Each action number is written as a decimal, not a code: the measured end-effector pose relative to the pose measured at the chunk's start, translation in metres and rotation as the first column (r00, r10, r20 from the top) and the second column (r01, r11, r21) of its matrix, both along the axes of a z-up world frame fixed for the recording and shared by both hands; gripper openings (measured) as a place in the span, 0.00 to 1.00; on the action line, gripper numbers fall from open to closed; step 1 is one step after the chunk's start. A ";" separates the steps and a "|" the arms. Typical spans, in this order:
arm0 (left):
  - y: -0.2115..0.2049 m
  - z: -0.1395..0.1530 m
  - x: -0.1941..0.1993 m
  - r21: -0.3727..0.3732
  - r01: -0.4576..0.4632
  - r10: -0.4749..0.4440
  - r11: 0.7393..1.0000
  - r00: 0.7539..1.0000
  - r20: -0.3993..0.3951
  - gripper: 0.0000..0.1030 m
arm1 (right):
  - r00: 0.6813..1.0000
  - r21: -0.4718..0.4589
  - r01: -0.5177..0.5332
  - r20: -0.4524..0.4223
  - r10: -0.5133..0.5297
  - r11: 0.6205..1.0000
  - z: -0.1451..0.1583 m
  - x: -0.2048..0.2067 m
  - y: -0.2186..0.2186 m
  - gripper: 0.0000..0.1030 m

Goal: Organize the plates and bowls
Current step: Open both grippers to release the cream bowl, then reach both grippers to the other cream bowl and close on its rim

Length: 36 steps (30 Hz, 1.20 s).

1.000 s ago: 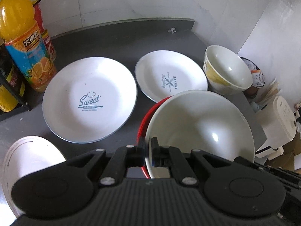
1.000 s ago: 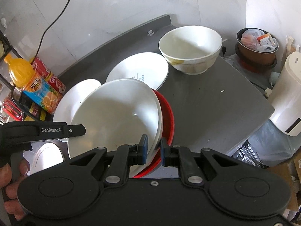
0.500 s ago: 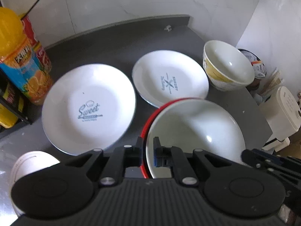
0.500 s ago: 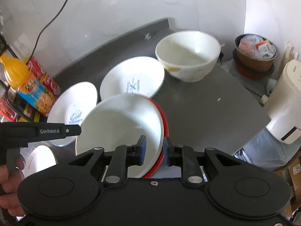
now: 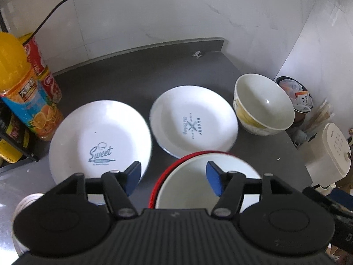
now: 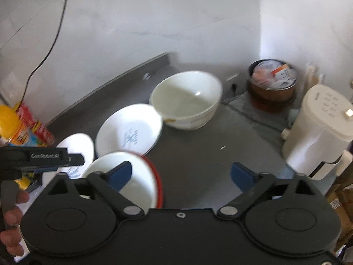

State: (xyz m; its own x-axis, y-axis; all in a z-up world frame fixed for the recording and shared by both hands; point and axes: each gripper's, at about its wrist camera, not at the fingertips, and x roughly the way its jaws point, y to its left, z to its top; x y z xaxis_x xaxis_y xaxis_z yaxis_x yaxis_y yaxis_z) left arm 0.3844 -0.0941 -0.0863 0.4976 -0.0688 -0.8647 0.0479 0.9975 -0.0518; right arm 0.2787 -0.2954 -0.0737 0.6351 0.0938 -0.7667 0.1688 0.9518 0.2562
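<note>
left hand-held gripper (image 5: pixel 173 177): opening, holds nothing | right hand-held gripper (image 6: pixel 181 173): opening, holds nothing | white bowl (image 5: pixel 192 183): mouth up inside red bowl (image 5: pixel 162 176), near counter (image 5: pixel 132 77) front edge | left view only: "Sweet" plate (image 5: pixel 100 141) print

A dark grey countertop (image 5: pixel 123 75) carried the dishes. Two white plates lay flat on it: the "Sweet" plate (image 5: pixel 100 141) at nine o'clock and the "Bakery" plate (image 5: pixel 194 121) at centre. A cream bowl (image 5: pixel 263 105) stood at two o'clock. At six o'clock a white bowl (image 5: pixel 198 187) sat nested in a red one (image 5: pixel 162 176). Drink bottles (image 5: pixel 24 90) stood at ten o'clock.
</note>
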 end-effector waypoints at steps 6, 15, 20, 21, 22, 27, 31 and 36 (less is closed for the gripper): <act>-0.024 -0.002 0.013 -0.020 0.024 -0.024 1.000 1.000 0.015 0.62 | 0.997 0.029 0.072 0.003 -0.073 0.997 -0.008 0.007 -0.030 1.00; -0.067 -0.009 0.038 -0.064 0.066 -0.065 0.996 0.998 0.016 0.62 | 0.990 0.050 0.132 0.042 -0.134 0.990 -0.022 0.021 -0.073 1.00; -0.092 -0.014 0.050 -0.076 0.092 -0.090 0.993 0.996 0.020 0.62 | 0.989 0.067 0.127 0.063 -0.132 0.990 -0.031 0.033 -0.090 0.97; -0.097 -0.015 0.052 -0.078 0.097 -0.096 0.992 0.995 0.024 0.62 | 0.989 0.079 0.126 0.066 -0.132 0.989 -0.033 0.036 -0.093 0.96; -0.102 -0.017 0.054 -0.074 0.104 -0.102 0.992 0.994 0.028 0.62 | 0.989 0.094 0.125 0.065 -0.131 0.988 -0.036 0.039 -0.097 0.93; -0.119 -0.027 0.069 -0.049 0.100 -0.099 0.994 0.994 0.039 0.59 | 0.992 0.180 0.091 0.066 -0.105 0.979 -0.051 0.058 -0.110 0.77; -0.124 -0.037 0.083 -0.048 0.077 -0.076 0.996 0.997 0.034 0.56 | 0.995 0.225 0.054 0.065 -0.070 0.973 -0.065 0.078 -0.113 0.66; -0.124 -0.051 0.102 -0.069 0.038 -0.038 0.997 0.999 0.009 0.43 | 0.998 0.271 0.017 0.053 -0.032 0.962 -0.082 0.106 -0.114 0.56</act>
State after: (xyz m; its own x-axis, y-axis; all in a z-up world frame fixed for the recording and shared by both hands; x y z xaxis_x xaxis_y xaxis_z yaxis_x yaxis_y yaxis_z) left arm 0.4860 -0.2177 -0.1373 0.5001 -0.1470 -0.8534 0.0862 0.9890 -0.1199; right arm 0.3844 -0.4089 -0.1557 0.6809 0.2767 -0.6781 0.1691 0.8415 0.5132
